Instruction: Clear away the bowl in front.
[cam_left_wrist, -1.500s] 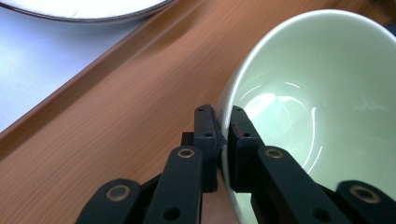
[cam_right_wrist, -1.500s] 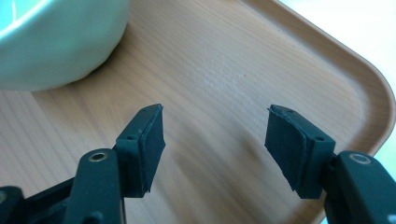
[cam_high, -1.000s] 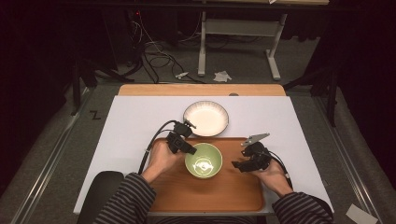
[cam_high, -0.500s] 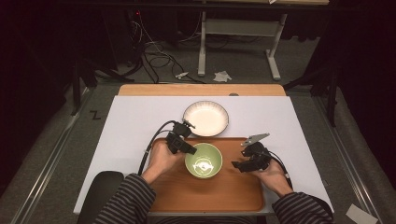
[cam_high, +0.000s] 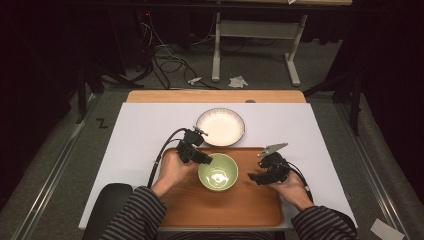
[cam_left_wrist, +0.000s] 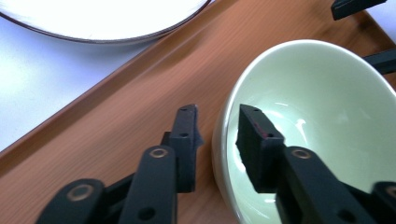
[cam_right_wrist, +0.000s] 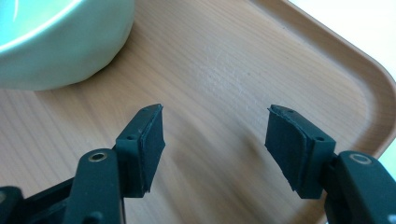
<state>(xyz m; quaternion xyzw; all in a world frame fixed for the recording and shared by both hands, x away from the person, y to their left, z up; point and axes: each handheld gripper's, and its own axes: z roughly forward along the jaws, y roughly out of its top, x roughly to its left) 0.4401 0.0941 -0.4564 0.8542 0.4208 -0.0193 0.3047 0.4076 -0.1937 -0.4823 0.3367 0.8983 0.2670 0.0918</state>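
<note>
At lower centre of the high view, a pale green glazed ceramic bowl (cam_high: 218, 172) is seated on a rectangular brown wooden tray (cam_high: 220, 207), which lies at the near edge of a white table sheet (cam_high: 145, 130). A round white plate with a dark rim (cam_high: 220, 126) is set just beyond the tray's far edge, upper centre, off the tray. The bowl is flanked by both grippers, probably so it can be lifted or steadied from its left rim.

The left gripper (cam_left_wrist: 215, 135) is positioned astride the bowl's rim: one jaw is placed outside the wall, the other inside. The jaws are slightly apart; a gap is seen, and firm clamping cannot be confirmed.

The right gripper (cam_right_wrist: 215, 140) is held low over bare tray, lower right of the bowl, jaws spread wide, nothing held or touched.
</note>
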